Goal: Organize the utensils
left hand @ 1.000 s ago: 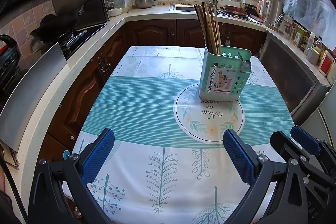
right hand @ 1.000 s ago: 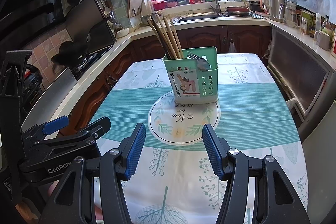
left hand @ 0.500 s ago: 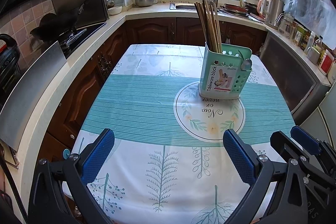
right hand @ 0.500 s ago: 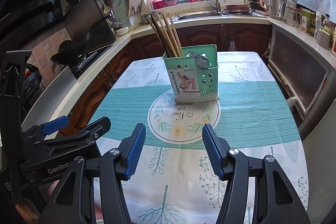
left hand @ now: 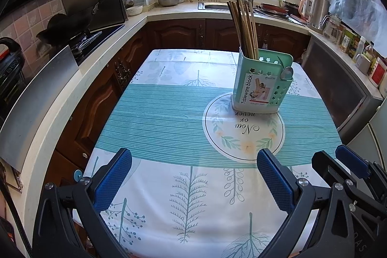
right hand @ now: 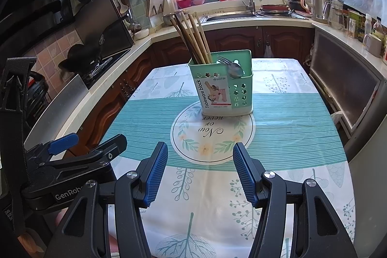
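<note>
While both grippers hover with fingers spread and empty, the utensils stand sorted.
Left gripper [left hand: 194, 178] and right gripper [right hand: 200, 172] pinch nothing above the tablecloth [right hand: 290, 122]. Beyond them, well apart, the green tableware holder [right hand: 223, 88] sits on the printed circle; chopsticks [right hand: 193, 38] fill one compartment, spoon [right hand: 235, 69] and fork another, apparently grouped by kind.

So the mint-green plastic "Tableware block" caddy [right hand: 223, 86] stands upright on the far edge of the tablecloth's round "Now or never" print [right hand: 212, 137], with wooden chopsticks [right hand: 192, 36] leaning out of its left compartment and a metal spoon [right hand: 235, 70] and fork [right hand: 223, 59] in the right one.
</note>
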`<state>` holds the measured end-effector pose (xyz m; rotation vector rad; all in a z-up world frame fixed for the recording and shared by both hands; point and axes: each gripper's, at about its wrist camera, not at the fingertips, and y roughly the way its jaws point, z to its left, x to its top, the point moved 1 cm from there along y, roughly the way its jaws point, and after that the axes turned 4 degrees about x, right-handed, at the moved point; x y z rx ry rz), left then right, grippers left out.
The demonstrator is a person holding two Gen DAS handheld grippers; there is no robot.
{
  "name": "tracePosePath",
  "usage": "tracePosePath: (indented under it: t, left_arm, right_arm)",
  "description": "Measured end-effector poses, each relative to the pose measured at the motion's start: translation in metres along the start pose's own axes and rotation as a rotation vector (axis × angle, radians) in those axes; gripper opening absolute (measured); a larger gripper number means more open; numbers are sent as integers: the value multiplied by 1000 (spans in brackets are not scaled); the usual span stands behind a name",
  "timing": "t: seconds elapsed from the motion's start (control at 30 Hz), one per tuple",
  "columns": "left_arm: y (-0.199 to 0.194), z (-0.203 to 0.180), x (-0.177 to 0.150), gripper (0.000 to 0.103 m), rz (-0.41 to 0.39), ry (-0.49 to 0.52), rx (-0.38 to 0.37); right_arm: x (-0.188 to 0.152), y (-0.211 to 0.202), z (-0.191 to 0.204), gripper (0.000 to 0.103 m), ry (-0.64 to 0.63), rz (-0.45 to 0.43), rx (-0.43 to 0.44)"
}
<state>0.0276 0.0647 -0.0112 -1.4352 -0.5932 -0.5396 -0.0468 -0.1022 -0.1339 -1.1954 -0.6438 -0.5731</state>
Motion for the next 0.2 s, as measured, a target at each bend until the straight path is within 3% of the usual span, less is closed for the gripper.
tracePosePath:
  t: [0.2]
  left_arm:
    - [3, 1, 1, 102, 15, -2, 5]
  right_arm:
    - [-5, -1, 1, 57, -7, 12, 8]
